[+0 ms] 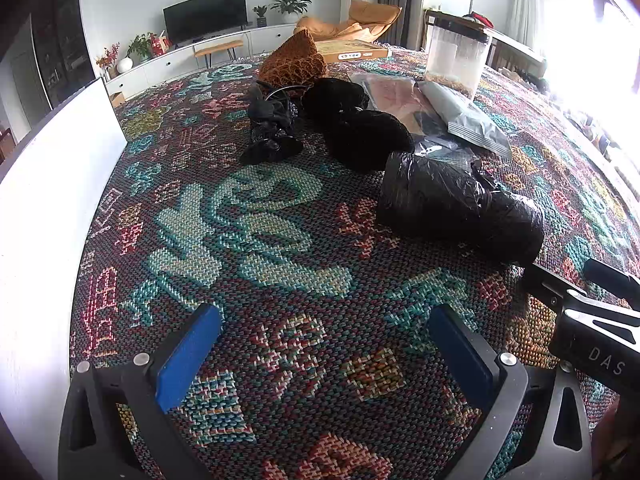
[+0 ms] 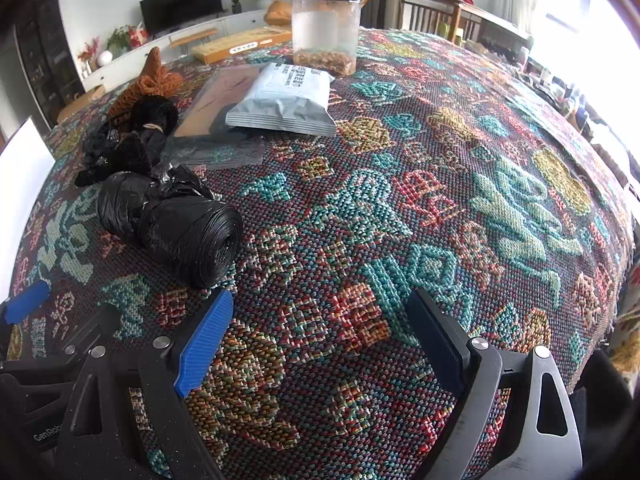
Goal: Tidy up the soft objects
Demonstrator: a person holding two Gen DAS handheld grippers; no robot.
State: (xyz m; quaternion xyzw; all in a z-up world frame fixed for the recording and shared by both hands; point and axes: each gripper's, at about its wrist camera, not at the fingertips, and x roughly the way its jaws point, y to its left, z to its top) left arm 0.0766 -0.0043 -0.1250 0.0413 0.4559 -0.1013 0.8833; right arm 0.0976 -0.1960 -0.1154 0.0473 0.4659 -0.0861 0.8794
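A roll of black plastic bags (image 1: 460,206) lies on the patterned cloth; it also shows in the right wrist view (image 2: 176,228). Behind it lie two black fuzzy bundles (image 1: 366,140), a crumpled black item (image 1: 270,128) and an orange knitted piece (image 1: 292,60). A grey soft pouch (image 2: 284,100) rests on a flat clear packet (image 2: 224,112). My left gripper (image 1: 320,344) is open and empty above the cloth, short of the roll. My right gripper (image 2: 324,332) is open and empty, right of the roll.
A clear jar with a black lid (image 2: 325,30) stands at the back. A flat yellow box (image 2: 240,42) lies behind it. A white board (image 1: 48,200) stands along the left edge. The table's right edge (image 2: 624,240) drops off.
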